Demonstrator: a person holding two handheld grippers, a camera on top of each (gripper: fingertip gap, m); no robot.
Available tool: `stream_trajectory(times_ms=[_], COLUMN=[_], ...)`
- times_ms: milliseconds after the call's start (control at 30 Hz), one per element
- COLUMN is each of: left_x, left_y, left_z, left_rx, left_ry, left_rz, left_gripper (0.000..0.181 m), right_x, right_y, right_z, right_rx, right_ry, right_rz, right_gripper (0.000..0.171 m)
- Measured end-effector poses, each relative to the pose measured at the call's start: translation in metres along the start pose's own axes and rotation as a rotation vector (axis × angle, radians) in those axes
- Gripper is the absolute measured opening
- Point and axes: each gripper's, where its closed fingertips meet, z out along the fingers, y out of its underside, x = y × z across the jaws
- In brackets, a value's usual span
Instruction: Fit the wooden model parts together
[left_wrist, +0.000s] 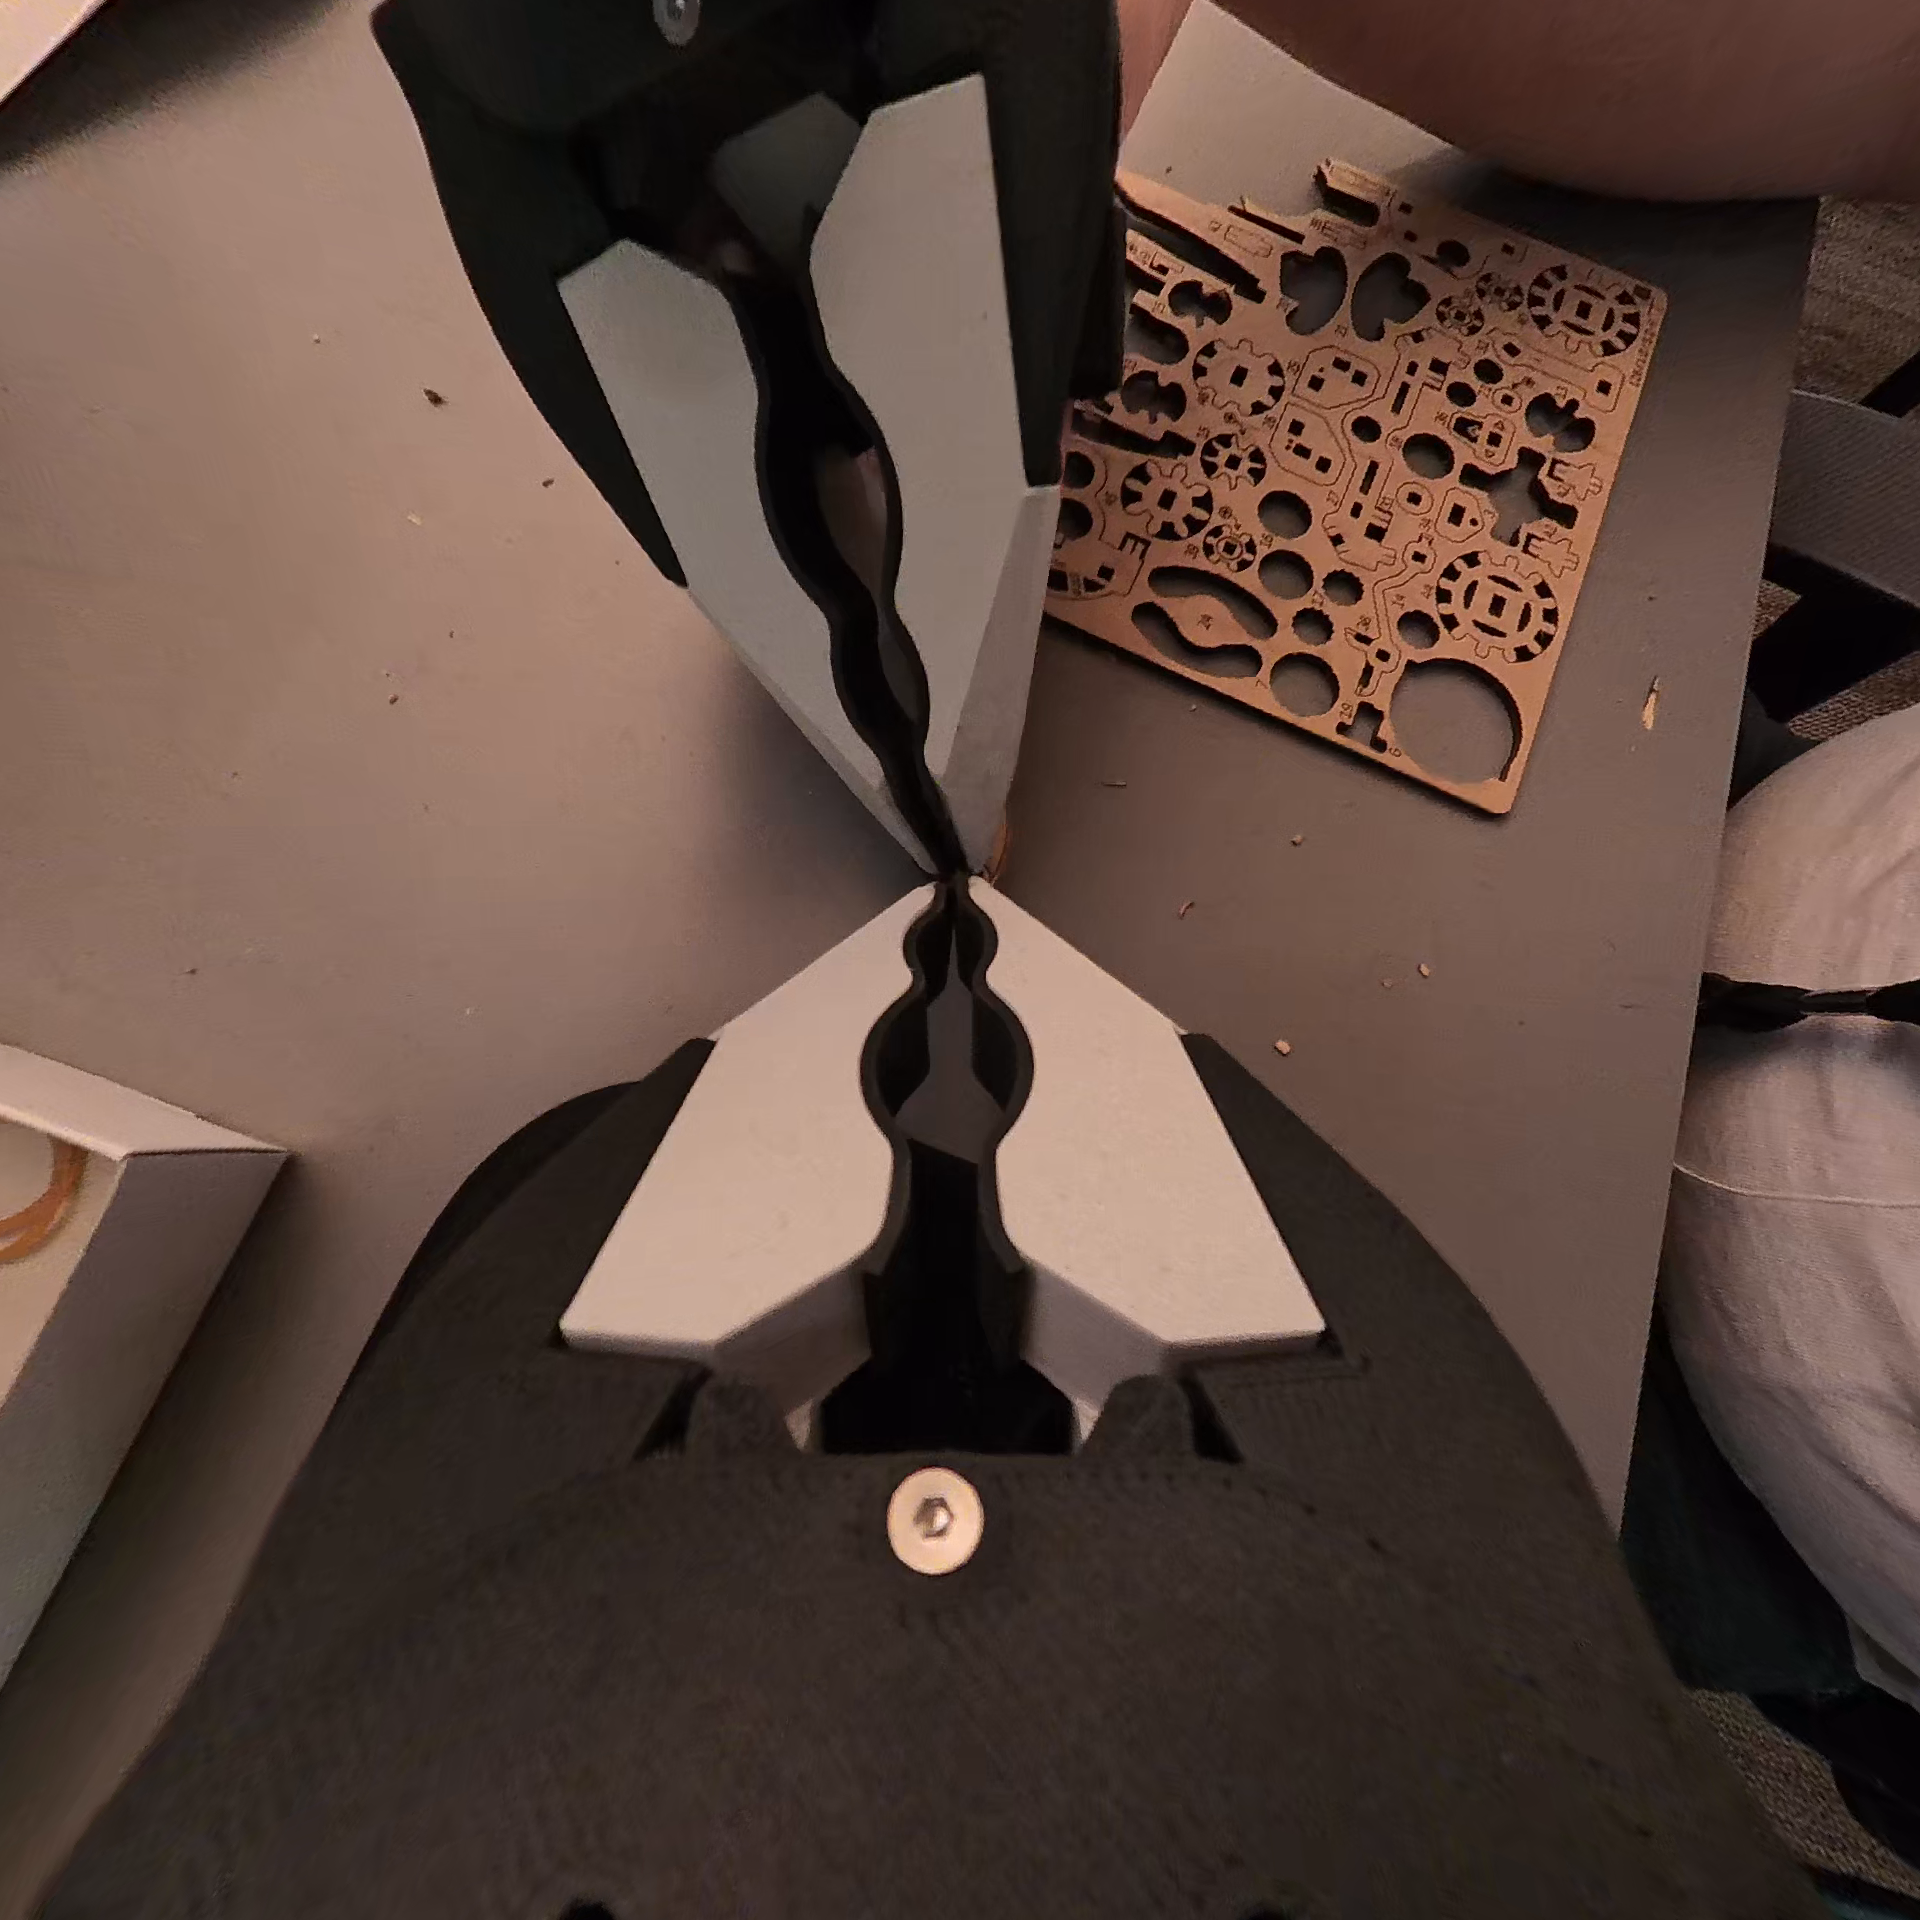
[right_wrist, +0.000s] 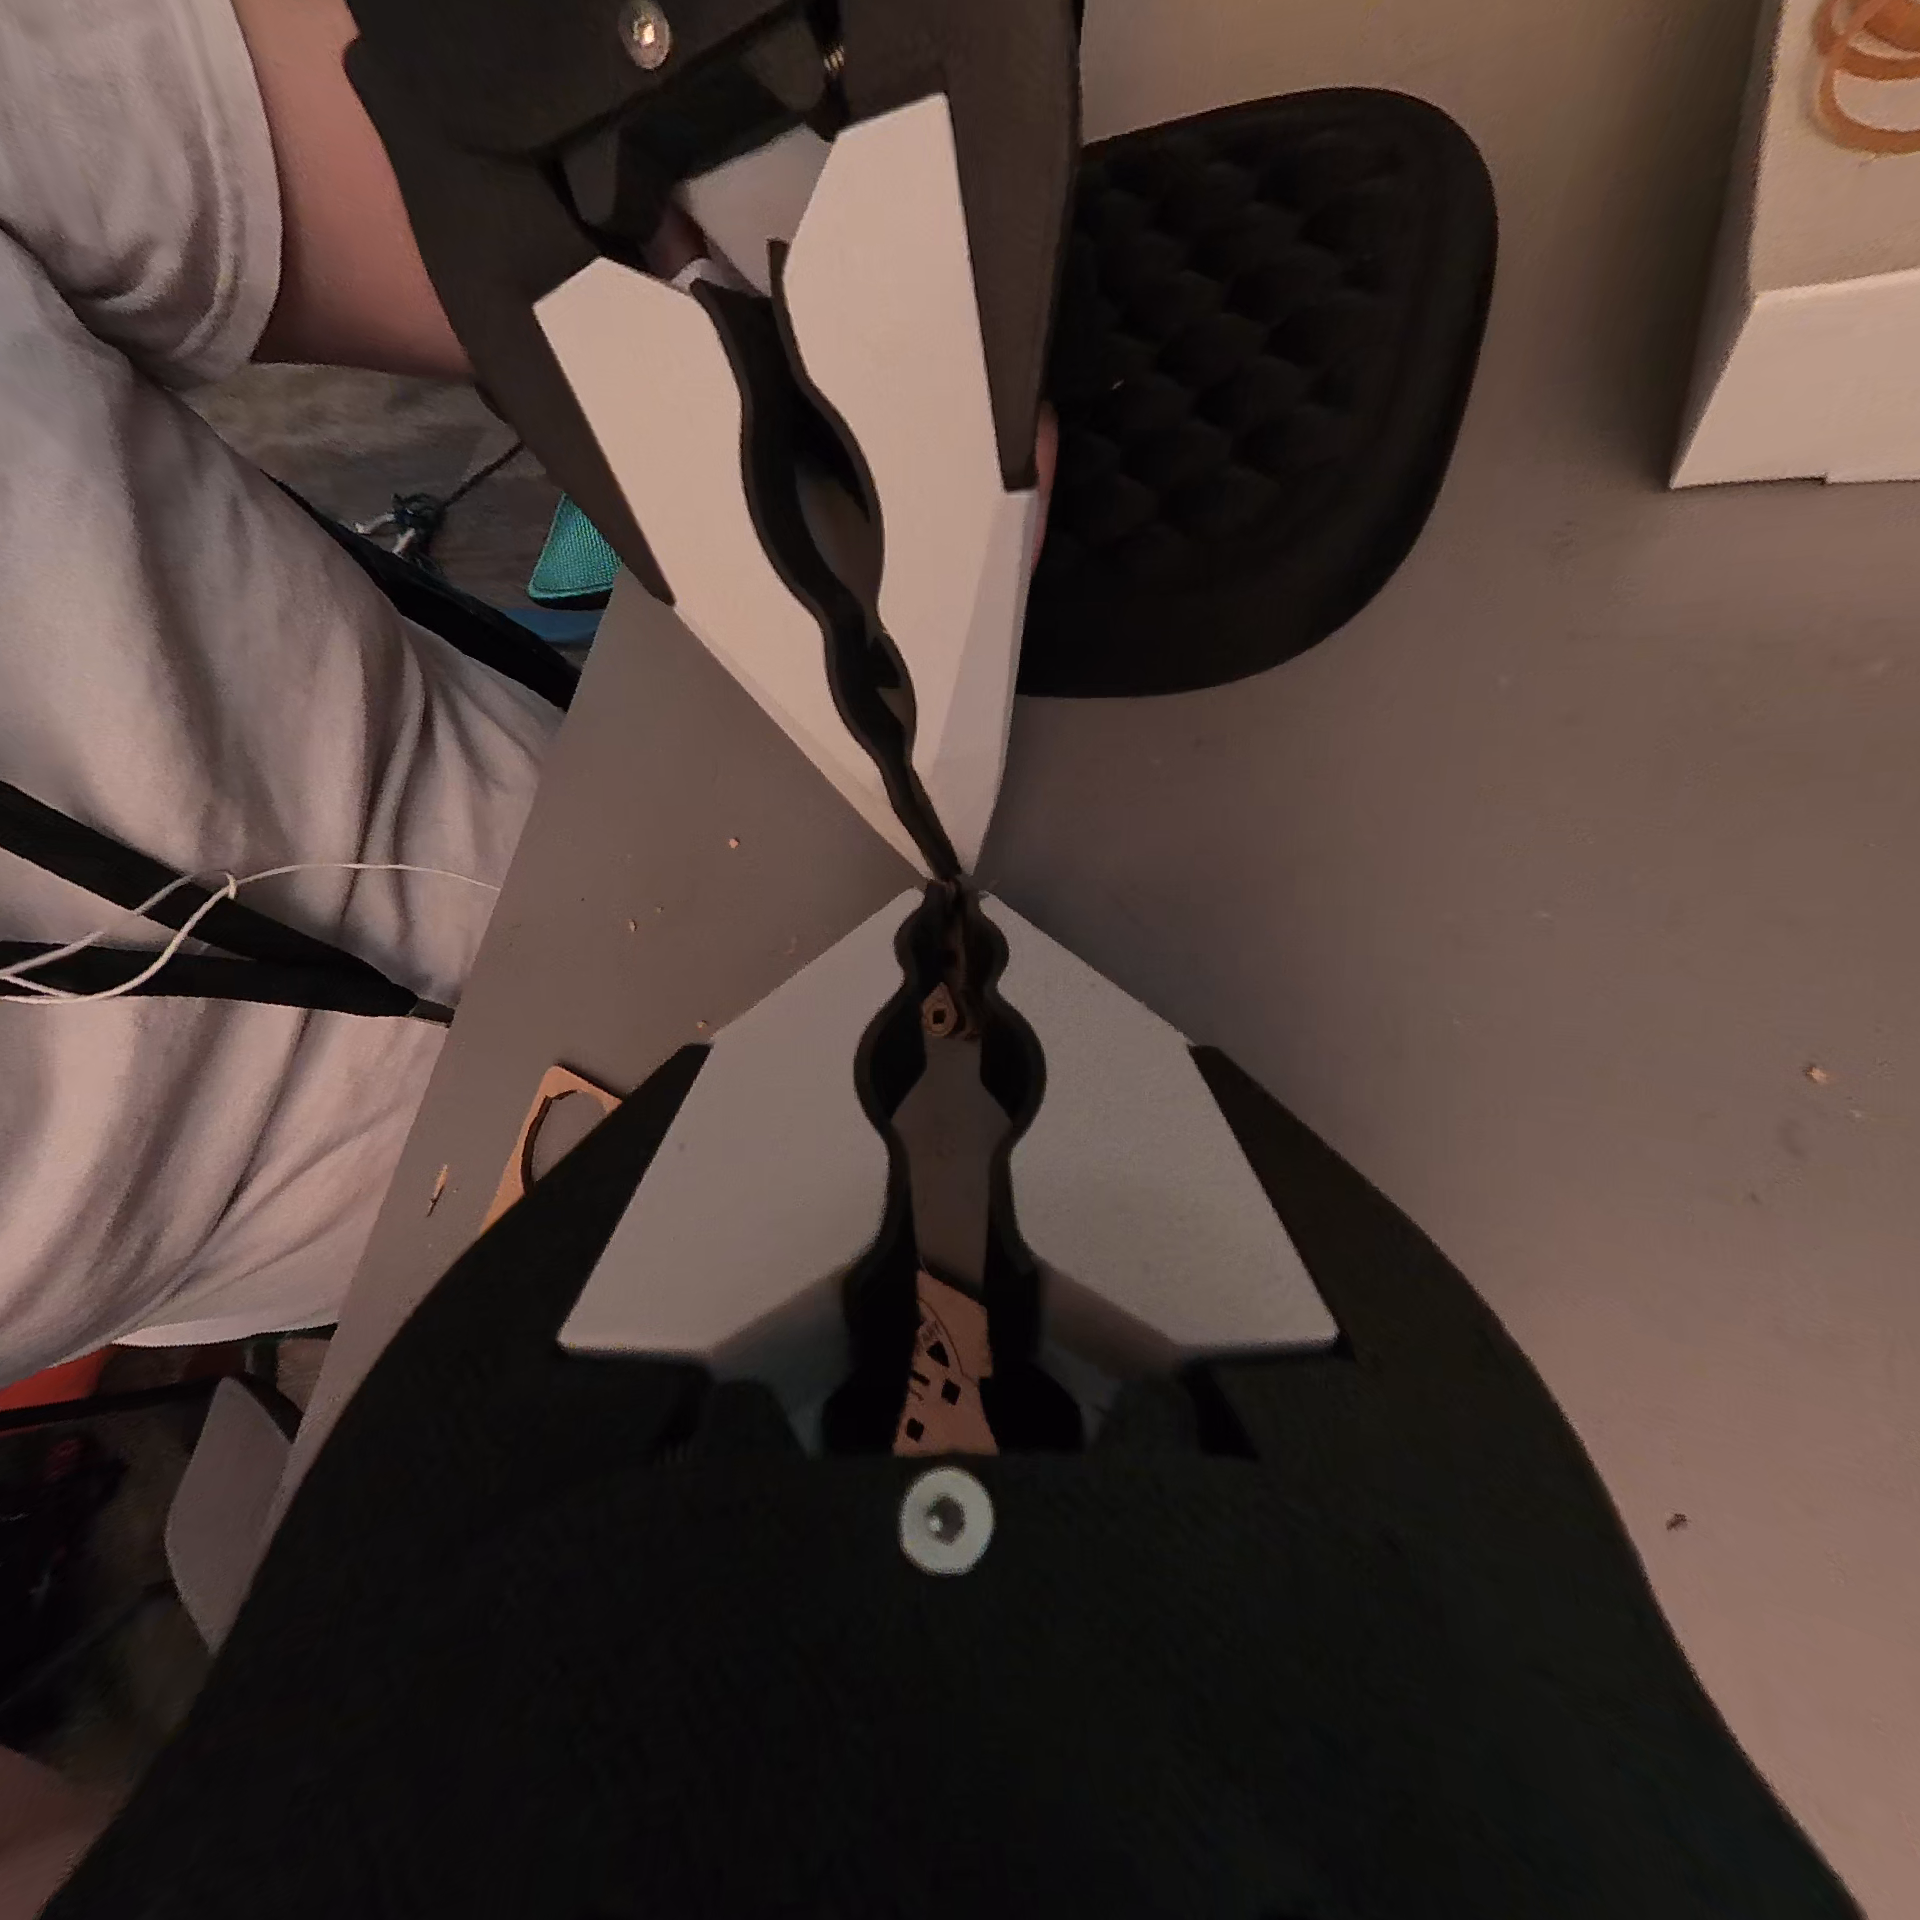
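Meeting tip-to-tip: left gripper (left_wrist: 951, 902) closed | right gripper (right_wrist: 951, 902) pinching small wooden part (right_wrist: 948, 1013)

Grey table (left_wrist: 312, 727): laser-cut wooden parts sheet (left_wrist: 1371, 488) flat near far-right edge (many cut-outs empty); white box (left_wrist: 114, 1299) at left w/ rubber bands; wood crumbs (left_wrist: 1283, 1046) scattered; black pad (right_wrist: 1247, 416).

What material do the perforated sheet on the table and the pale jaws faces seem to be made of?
Perforated sheet: thin plywood, apparently laser-cut; pale tan, matte, with dark edges around the cut-outs. Pale faces of the left gripper jaws: probably matte printed plastic, light grey, flat and angular; the look leaves this open.
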Motion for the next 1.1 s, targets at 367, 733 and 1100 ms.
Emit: stream_trajectory(times_ms=[367,733,1100], left_x=[0.0,0.0,0.001], left_y=[0.001,0.001,0.002], left_z=[0.003,0.0,-0.001], left_rx=[-0.023,0.0,0.005], left_ry=[-0.004,-0.033,-0.06], left_rz=[0.024,0.024,0.045], left_gripper=[0.0,0.0,0.0], right_x=[0.002,-0.016,-0.007], right_y=[0.005,-0.005,0.009], right_z=[-0.001,-0.018,-0.009], right_rx=[-0.01,0.063,-0.084], right_ry=[0.003,0.007,0.21], right_rz=[0.0,-0.229,-0.551], right_gripper=[0.0,0.007,0.014])
